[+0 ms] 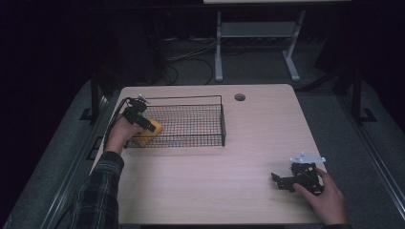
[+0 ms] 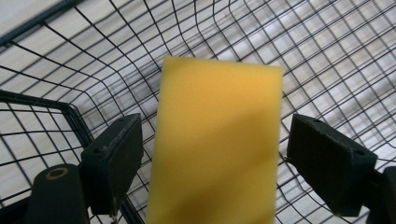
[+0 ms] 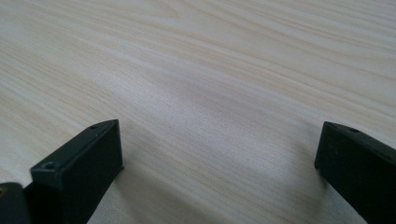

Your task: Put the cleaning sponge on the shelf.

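A yellow sponge (image 1: 144, 135) sits at the left end of a black wire basket (image 1: 200, 97), partly over its near-left corner. My left gripper (image 1: 149, 125) hovers right over it, held by the person's left hand. In the left gripper view the sponge (image 2: 217, 149) stands between the jaws with a small gap on each side, so the left gripper (image 2: 215, 123) is open. My right gripper (image 1: 279, 181) rests low at the table's near right, open, with only bare wood between its jaws (image 3: 219, 128).
The light wooden table (image 1: 215, 181) has a round cable hole (image 1: 239, 97) at the back. A white desk frame (image 1: 258, 43) stands on the floor beyond. The basket's mesh floor (image 2: 327, 60) lies under the sponge.
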Tool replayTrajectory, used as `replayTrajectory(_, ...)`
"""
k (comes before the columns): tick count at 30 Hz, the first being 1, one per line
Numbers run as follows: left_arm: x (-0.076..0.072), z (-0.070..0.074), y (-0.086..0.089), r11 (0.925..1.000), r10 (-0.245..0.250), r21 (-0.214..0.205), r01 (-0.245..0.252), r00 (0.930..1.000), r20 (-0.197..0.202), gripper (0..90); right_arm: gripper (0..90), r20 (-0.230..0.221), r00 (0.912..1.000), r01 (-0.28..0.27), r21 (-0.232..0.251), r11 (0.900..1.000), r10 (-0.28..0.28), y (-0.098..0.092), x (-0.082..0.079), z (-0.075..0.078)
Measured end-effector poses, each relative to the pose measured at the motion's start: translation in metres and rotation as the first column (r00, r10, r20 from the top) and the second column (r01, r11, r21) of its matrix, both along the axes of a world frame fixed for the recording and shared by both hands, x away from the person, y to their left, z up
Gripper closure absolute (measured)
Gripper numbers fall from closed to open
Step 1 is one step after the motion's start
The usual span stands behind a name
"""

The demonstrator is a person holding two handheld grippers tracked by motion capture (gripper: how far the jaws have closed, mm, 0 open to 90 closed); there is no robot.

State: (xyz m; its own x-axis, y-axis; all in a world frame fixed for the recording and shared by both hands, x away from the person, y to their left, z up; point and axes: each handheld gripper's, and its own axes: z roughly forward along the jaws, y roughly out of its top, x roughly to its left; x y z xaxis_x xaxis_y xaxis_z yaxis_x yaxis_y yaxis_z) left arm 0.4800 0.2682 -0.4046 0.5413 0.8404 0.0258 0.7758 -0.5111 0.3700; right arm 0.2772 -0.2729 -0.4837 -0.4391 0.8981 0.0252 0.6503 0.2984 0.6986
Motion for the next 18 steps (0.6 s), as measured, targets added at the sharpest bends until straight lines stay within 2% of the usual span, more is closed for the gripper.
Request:
replayTrajectory(11, -0.010, 0.023, 0.005, 0.9989, 0.008, -0.046, -0.005, 0.9981, 0.061, 14.2, 0.1, 0.000, 1.0000, 0.000, 0.001, 1.0000, 0.000, 0.000, 0.000, 0.000)
replayTrajectory(18, -0.017, 0.031, 0.006, 0.9983, 0.004, -0.059, 0.001, 0.9962, 0.087, 12.9, 0.1, 0.000, 1.0000, -0.001, -0.001, 1.0000, 0.001, 0.000, 0.000, 0.000)
